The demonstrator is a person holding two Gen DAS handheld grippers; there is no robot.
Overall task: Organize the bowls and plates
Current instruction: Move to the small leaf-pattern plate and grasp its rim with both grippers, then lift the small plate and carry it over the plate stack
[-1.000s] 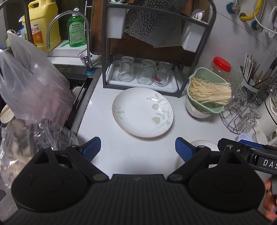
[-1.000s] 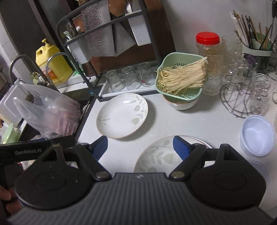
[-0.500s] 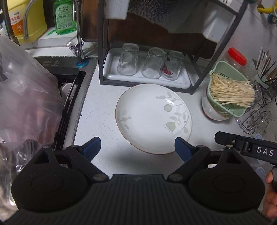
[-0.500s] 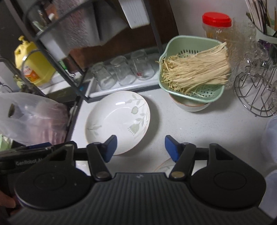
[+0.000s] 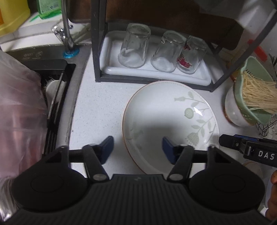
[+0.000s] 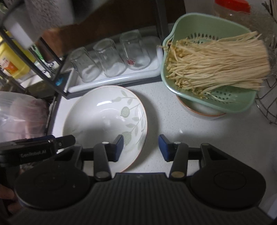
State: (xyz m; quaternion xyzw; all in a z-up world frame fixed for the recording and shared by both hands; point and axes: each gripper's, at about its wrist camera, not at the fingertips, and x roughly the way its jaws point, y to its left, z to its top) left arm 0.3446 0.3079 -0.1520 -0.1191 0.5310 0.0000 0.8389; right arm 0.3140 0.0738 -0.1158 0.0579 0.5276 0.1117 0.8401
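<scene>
Red-lidded jar (image 6: 232, 8) cut by top edge, bowl (image 6: 200, 108) mostly hidden under colander (image 6: 207, 60), plate's (image 6: 103, 114) near rim behind gripper body.

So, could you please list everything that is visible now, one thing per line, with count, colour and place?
plate: one, white with green leaf print, on the counter before the rack.
glasses: three, clear, upside down on the white tray in the rack.
rack: one, black metal, behind the plate.
colander: one, pale green, holding beige enoki mushrooms, set on a white bowl.
jar: one, red lid, behind the colander.
plastic bag: one, translucent, over the sink.
faucet: one, chrome, by the sink.
bottles: two, one green and one yellow, behind the sink.
left tongs: blue pads, straddling the plate's rim, closing in, pads not pressing.
right tongs: same, at the opposite rim.
</scene>
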